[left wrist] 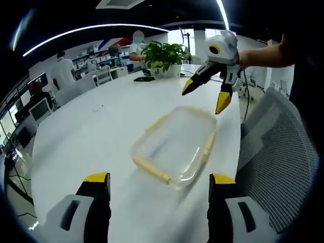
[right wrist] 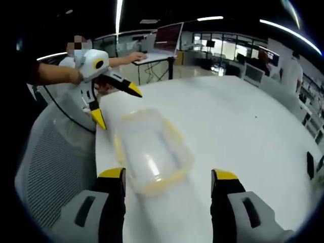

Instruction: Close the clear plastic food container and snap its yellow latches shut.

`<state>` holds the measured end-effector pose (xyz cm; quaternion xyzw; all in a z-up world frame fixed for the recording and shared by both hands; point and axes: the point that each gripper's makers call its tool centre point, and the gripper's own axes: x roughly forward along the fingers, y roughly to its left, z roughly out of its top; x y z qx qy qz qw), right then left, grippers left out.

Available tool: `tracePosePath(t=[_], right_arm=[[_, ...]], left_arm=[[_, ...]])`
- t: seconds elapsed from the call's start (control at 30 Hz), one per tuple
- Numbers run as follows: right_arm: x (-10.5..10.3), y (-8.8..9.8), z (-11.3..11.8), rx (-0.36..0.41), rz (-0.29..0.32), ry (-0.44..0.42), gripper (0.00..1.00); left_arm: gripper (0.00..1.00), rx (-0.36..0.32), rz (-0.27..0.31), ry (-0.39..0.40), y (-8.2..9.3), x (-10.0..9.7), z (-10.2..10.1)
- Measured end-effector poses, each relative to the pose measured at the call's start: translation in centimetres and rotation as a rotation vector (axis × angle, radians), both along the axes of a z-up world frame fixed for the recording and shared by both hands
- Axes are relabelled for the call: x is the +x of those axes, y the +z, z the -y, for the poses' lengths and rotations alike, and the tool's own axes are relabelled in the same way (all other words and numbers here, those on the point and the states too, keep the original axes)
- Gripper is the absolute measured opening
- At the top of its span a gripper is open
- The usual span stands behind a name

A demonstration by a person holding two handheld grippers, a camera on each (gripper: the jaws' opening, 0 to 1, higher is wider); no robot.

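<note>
A clear plastic container (left wrist: 174,144) with pale yellow latches along its sides lies on the white table (left wrist: 91,131) close to the table's edge. It looks blurred, and whether its latches are snapped down cannot be told. My left gripper (left wrist: 159,178) is open and empty, just short of the container's near end. Beyond the container's far end, my right gripper (left wrist: 205,97) hangs open above the table. In the right gripper view the container (right wrist: 152,152) lies ahead of my open right gripper (right wrist: 168,174), and my left gripper (right wrist: 116,105) hovers open past its far end.
A grey mesh chair (left wrist: 273,152) stands against the table's edge beside the container, also seen as the chair (right wrist: 55,152). A potted plant (left wrist: 162,55) and a dark phone (left wrist: 144,78) sit at the table's far end. People and desks fill the background.
</note>
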<state>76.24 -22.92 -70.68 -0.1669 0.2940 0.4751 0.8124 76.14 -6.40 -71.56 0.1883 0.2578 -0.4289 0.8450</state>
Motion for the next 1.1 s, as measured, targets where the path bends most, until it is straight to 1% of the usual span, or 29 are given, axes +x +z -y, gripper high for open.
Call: tracePosePath(t=[0.1,0.27,0.33,0.5,0.6,0.67,0.8,0.97,1.1], right_arm=[[-0.3,-0.4,0.0,0.004,-0.002,-0.016,0.63],[-1.1,-1.6,-0.1,-0.002,-0.02,-0.02,0.61],[-1.3,-2.1,-0.1,-0.009,-0.019,-0.021,0.59],[-1.4,-2.4,-0.5,-0.005,0.003,-0.018,0.53],[-1.5,-2.6,-0.7,0.001,-0.01,-0.021,0.51],[-1.5,-2.7,-0.8,0.002,-0.009,-0.019,0.49],[-1.5,-2.7,-1.0,0.007,-0.009,-0.014,0.48],[-1.0,-2.8,-1.1,0.007,-0.006,-0.018,0.48],[-0.4,-2.7,-1.1,0.009,-0.005,-0.023,0.48]], left_arm=[[0.73,-0.002,-0.003,-0.005,-0.4,-0.2,0.3],[0.66,0.004,-0.009,-0.027,-1.1,-0.5,0.9],[0.64,0.007,-0.008,-0.032,-1.2,-0.5,1.1],[0.57,0.009,-0.005,-0.054,-1.6,-0.4,1.7],[0.53,0.01,0.002,-0.069,-1.7,-0.2,2.2],[0.5,0.009,0.002,-0.079,-1.8,-0.2,2.4],[0.48,0.025,0.005,-0.077,-2.0,0.1,2.3],[0.47,0.028,0.005,-0.08,-2.0,0.4,2.2],[0.47,0.029,0.004,-0.076,-2.0,1.1,2.3]])
